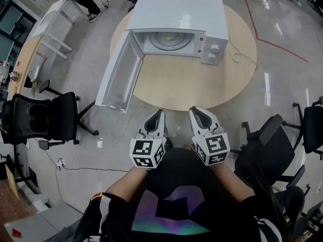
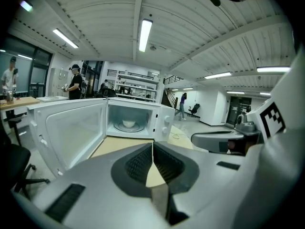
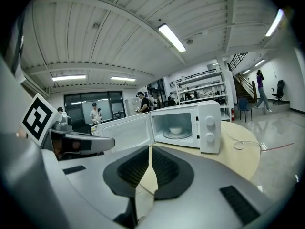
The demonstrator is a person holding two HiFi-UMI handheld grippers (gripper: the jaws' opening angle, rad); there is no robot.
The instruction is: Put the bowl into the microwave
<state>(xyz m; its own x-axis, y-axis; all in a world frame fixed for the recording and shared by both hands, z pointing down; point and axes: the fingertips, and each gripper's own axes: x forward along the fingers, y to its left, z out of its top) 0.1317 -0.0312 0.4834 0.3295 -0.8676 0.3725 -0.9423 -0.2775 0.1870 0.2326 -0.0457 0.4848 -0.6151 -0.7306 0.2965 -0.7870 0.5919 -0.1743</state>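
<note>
White small bowl (image 2: 128, 124) sits on the turntable inside the white box-shaped microwave (image 1: 176, 19), well ahead of both tools. Left hand-held gripper (image 1: 157, 116) and right hand-held gripper (image 1: 197, 114) each have their tips pressed together with nothing between them, and are held short of the round wooden desk (image 1: 202, 92).

Placement appears complete. The hinged microwave door (image 1: 118, 74) stands wide open, ahead and left of the left hand-held gripper.

Risk, as judged: a hard shove on that door could shift the microwave or jolt the bowl off centre. Closed tips may also slip along the smooth panel.
</note>
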